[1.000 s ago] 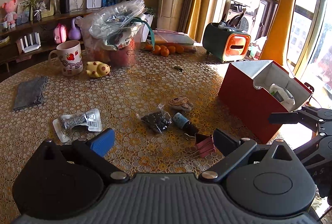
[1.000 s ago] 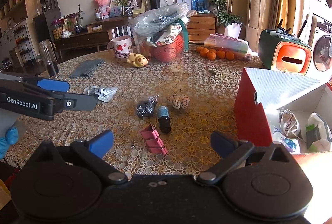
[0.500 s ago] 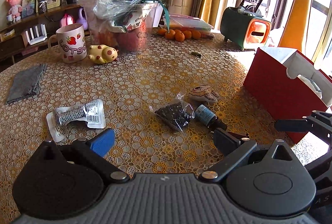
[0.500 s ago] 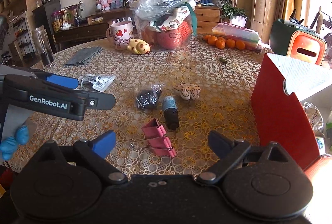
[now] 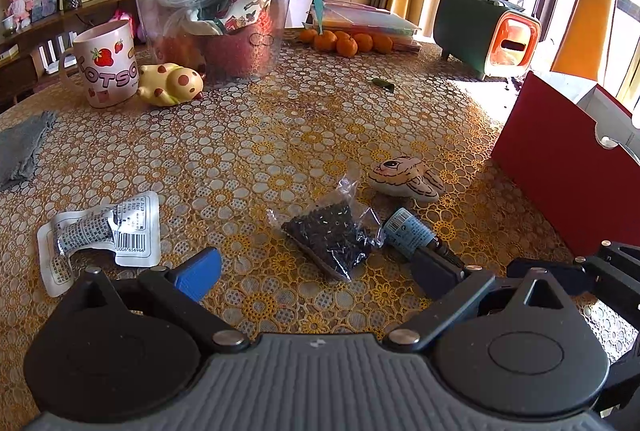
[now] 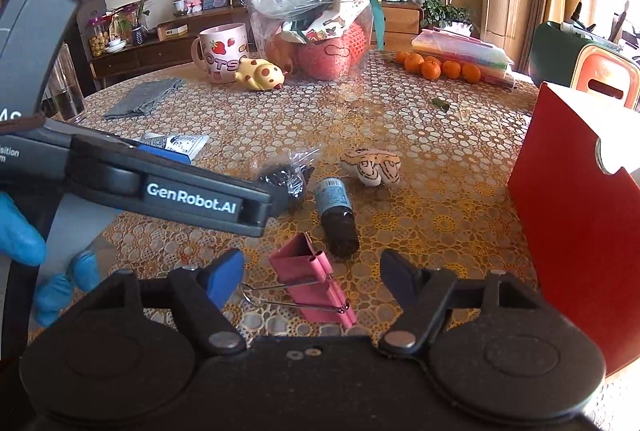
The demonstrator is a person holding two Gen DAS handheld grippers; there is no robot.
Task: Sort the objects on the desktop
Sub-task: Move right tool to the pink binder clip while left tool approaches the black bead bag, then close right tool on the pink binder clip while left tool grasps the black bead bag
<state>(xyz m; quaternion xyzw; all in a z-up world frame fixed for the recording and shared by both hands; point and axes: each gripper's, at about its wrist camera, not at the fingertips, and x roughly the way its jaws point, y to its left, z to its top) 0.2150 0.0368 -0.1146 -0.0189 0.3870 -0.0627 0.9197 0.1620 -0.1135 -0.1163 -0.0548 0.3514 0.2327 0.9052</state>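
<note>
We log the left gripper point(image 5: 316, 271) low over the table point(image 5: 248, 135), its jaws spread wide and nothing between them. The small clear bag of dark beads point(image 5: 334, 237) lies just ahead of the gap. Beside it, on the right, lies a brown dropper bottle point(image 5: 412, 233) with a blue label, its dark end close to the right finger. A flat rabbit-face figure point(image 5: 406, 177) sits just beyond the bottle. The silver foil packet point(image 5: 102, 231) lies well to the left.

From the right wrist view we note the right gripper point(image 6: 312, 273) also wide apart and empty, with the pink binder clip point(image 6: 310, 277) lying on the table between its fingers; we cannot tell whether either finger touches it. The red box point(image 6: 568, 215) stands at the right edge, open at the top. A strawberry mug point(image 6: 220, 51) and a spotted yellow toy point(image 6: 260, 73) stand at the far side, beside a clear tub point(image 6: 320, 31) stuffed with bags.
</note>
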